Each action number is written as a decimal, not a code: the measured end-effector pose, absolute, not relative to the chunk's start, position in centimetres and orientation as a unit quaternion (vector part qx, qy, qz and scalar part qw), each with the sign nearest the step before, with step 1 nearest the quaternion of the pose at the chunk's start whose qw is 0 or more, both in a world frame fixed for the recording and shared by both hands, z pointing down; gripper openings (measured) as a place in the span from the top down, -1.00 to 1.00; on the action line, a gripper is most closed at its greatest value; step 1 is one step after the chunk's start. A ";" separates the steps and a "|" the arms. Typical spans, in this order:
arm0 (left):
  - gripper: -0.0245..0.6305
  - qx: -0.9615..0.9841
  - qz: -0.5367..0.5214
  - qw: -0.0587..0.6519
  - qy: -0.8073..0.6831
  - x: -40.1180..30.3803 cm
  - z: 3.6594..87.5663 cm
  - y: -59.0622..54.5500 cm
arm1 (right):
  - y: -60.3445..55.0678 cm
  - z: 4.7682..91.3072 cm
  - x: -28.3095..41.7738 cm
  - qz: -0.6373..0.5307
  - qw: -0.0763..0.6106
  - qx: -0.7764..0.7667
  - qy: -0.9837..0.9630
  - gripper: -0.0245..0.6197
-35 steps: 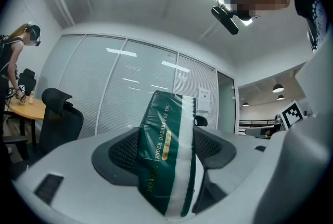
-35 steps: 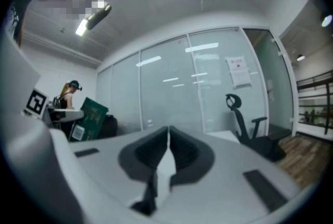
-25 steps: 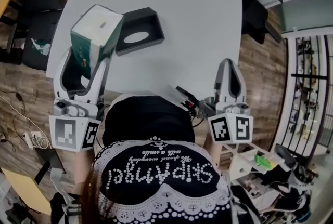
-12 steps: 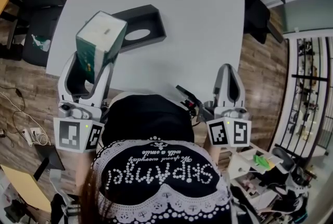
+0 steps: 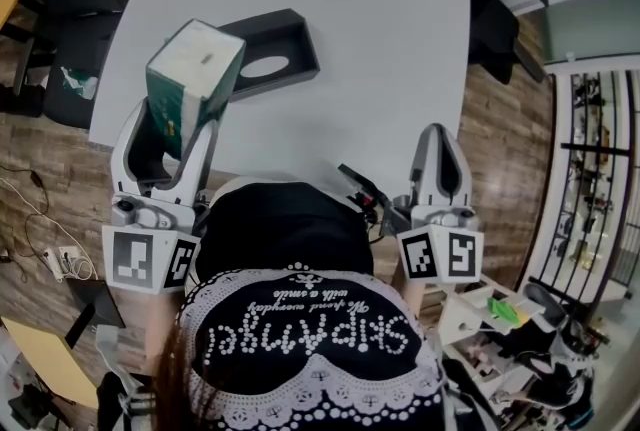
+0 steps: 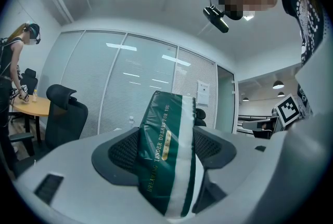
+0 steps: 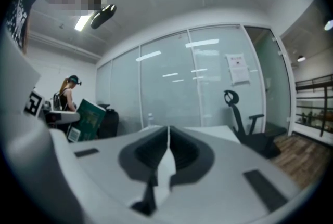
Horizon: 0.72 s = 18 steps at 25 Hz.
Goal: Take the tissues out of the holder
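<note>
A green and white tissue pack (image 5: 190,84) is held up off the table in my left gripper (image 5: 178,124), shut on its lower end; the pack (image 6: 167,155) stands upright between the dark pads. The black holder (image 5: 268,54) lies on the white table (image 5: 350,39) just right of the pack, its oval slot showing. My right gripper (image 5: 441,151) hangs at the table's near edge, jaws together with nothing between them (image 7: 167,150). In the right gripper view the pack (image 7: 89,119) shows far off at the left.
Black office chairs stand left (image 5: 60,9) and right (image 5: 495,9) of the table. A shelf with clutter (image 5: 510,329) is at lower right on the wood floor. Glass partition walls surround the room, and a person (image 6: 13,67) stands at a far desk.
The left gripper and tissue pack shifted slightly right and toward me a second ago; since half a second ago nothing has moved. The right gripper stays put.
</note>
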<state>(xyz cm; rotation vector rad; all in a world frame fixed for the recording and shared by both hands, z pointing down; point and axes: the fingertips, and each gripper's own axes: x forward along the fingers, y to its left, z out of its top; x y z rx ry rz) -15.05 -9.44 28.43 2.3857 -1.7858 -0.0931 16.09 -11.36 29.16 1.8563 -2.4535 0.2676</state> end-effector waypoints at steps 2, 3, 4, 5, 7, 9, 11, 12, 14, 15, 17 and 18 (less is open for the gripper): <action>-0.14 0.798 -0.031 0.076 -0.597 -15.0 28.2 -9.6 | -11.4 29.2 16.0 0.085 0.029 0.599 -0.795 0.81; -0.14 0.798 -0.031 0.075 -0.597 -15.0 28.1 -9.6 | -11.4 29.1 15.9 0.085 0.029 0.599 -0.796 0.81; -0.14 0.798 -0.032 0.075 -0.597 -15.0 28.1 -9.6 | -11.4 29.1 15.9 0.085 0.029 0.599 -0.796 0.81; -0.14 0.799 -0.032 0.075 -0.596 -14.9 28.1 -9.6 | -11.4 29.1 15.9 0.085 0.029 0.599 -0.796 0.81; -0.14 0.799 -0.032 0.076 -0.596 -14.9 28.1 -9.6 | -11.5 29.2 15.9 0.085 0.029 0.599 -0.796 0.82; -0.14 0.798 -0.034 0.076 -0.596 -14.9 28.1 -9.6 | -11.5 29.3 15.9 0.085 0.030 0.599 -0.795 0.81; -0.14 0.798 -0.036 0.075 -0.597 -14.9 28.1 -9.6 | -11.4 29.3 16.0 0.086 0.032 0.600 -0.795 0.81; -0.14 0.798 -0.036 0.075 -0.597 -15.0 28.1 -9.6 | -11.4 29.3 16.0 0.086 0.032 0.601 -0.794 0.81; -0.14 0.799 -0.035 0.075 -0.596 -14.9 28.1 -9.6 | -11.3 29.3 16.1 0.086 0.032 0.601 -0.794 0.81; -0.14 0.799 -0.034 0.075 -0.596 -14.9 28.0 -9.6 | -11.3 29.3 16.1 0.086 0.033 0.602 -0.793 0.82; -0.14 0.799 -0.035 0.076 -0.595 -14.9 28.0 -9.6 | -11.3 29.3 16.2 0.087 0.034 0.603 -0.792 0.81; -0.14 0.800 -0.036 0.075 -0.595 -14.8 28.0 -9.7 | -11.2 29.3 16.2 0.087 0.035 0.603 -0.792 0.82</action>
